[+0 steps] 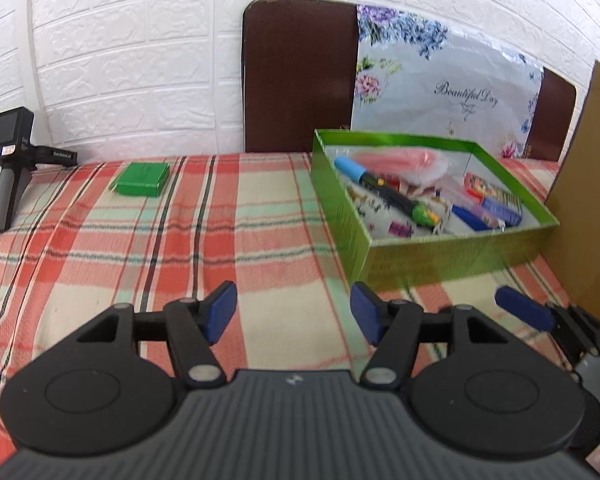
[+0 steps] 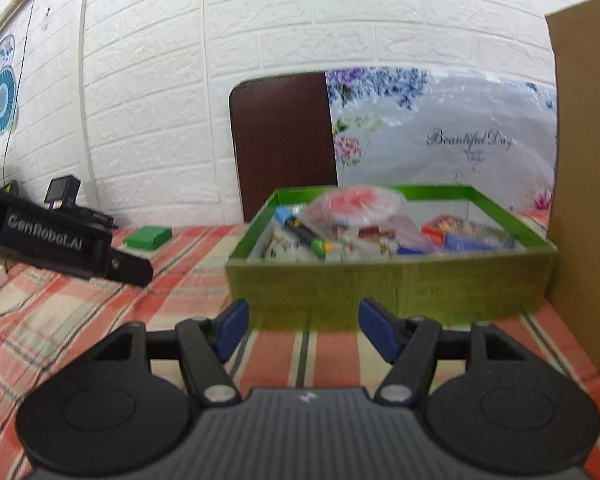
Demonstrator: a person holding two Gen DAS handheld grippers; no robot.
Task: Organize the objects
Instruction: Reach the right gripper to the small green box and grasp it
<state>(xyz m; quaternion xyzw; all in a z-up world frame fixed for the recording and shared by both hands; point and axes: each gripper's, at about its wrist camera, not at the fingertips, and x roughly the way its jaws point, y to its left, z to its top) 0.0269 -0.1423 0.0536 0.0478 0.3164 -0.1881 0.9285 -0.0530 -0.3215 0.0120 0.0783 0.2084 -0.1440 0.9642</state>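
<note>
While both claws hover low over the worktop with nothing between their blue pads, most of the sorting looks done already. The left claw [image 1: 293, 312] has its jaws spread wide and empty, aimed across the checked cloth [image 1: 204, 216]; the right claw [image 2: 303, 330] is likewise parted and empty, facing the near wall of the green box [image 2: 388, 280]. That box sits at the right of the worktop, just beside a tall cardboard panel [image 2: 584, 160], and it holds the gathered clutter: a marker [image 1: 384, 186] with a light blue cap lying slantwise, a pink item in clear wrapping [image 1: 400, 160], and several small colourful packets I cannot identify. Keeping the box against the panel probably steadies it while things are dropped in.

One small green packet [image 1: 142, 179] lies flat by itself, well apart from the box, toward the far left of the worktop. I judge it the remaining piece, and the left claw is better placed to fetch it.

A small black camera on a grip [image 1: 8, 160] stands at the far left edge. Behind the worktop is a white brick-patterned wall [image 1: 140, 60], with a dark brown board [image 1: 300, 76] and a flowered plastic bag [image 1: 452, 92] leaning against it.
</note>
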